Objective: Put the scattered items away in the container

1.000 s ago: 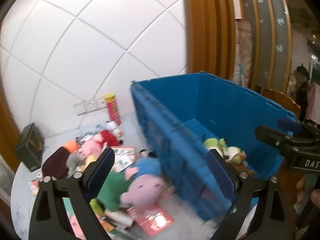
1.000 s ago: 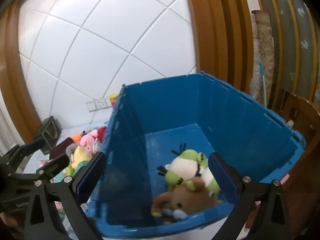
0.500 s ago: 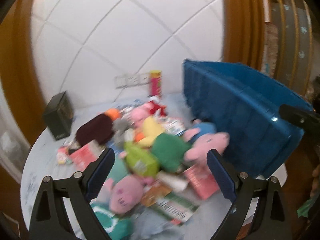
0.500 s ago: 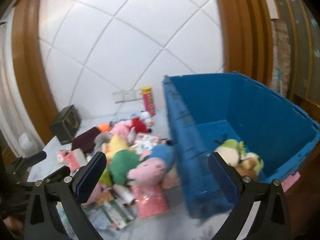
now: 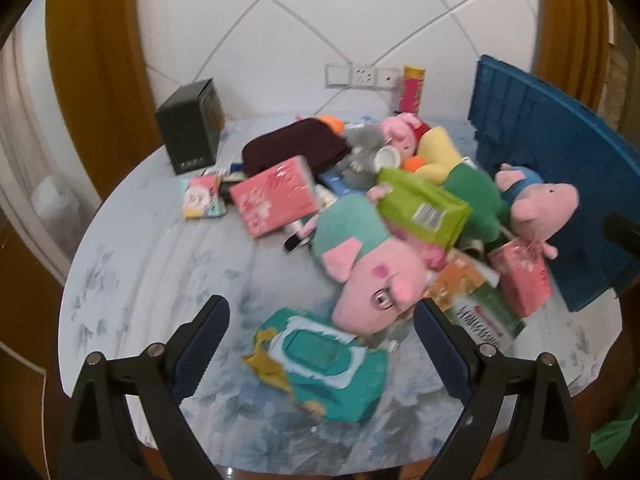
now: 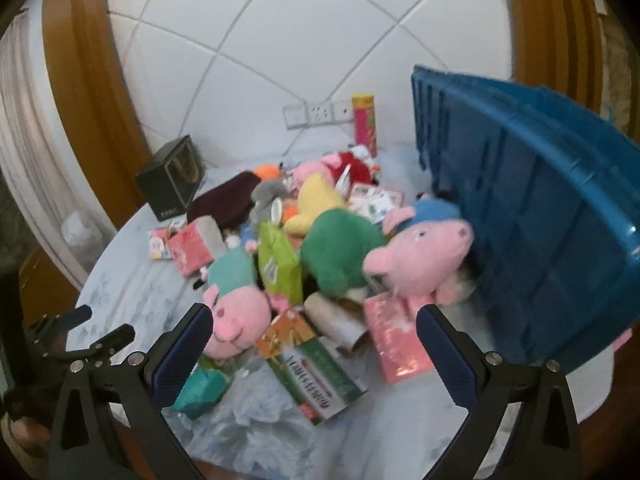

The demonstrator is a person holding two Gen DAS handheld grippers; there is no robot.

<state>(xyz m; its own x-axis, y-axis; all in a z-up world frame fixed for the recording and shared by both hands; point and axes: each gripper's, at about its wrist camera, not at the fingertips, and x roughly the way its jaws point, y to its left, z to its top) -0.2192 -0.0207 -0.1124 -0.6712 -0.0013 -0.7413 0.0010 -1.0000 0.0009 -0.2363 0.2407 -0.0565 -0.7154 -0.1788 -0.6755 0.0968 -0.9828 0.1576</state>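
Both grippers have swung from the bin to the toy heap, left gripper (image 5: pixel 322 320) and right gripper (image 6: pixel 312 326) wide open and empty, nearest a teal wipes pack (image 5: pixel 328 364), then a pink pig (image 5: pixel 380 284), farthest the ribbed blue bin (image 6: pixel 532 216) at right

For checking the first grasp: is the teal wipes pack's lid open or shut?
Shut: the flip lid lies flat on the teal wipes pack in the left wrist view.

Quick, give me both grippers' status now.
Left gripper: open, holding nothing, above the wipes pack.
Right gripper: open, holding nothing, over the toy pile.
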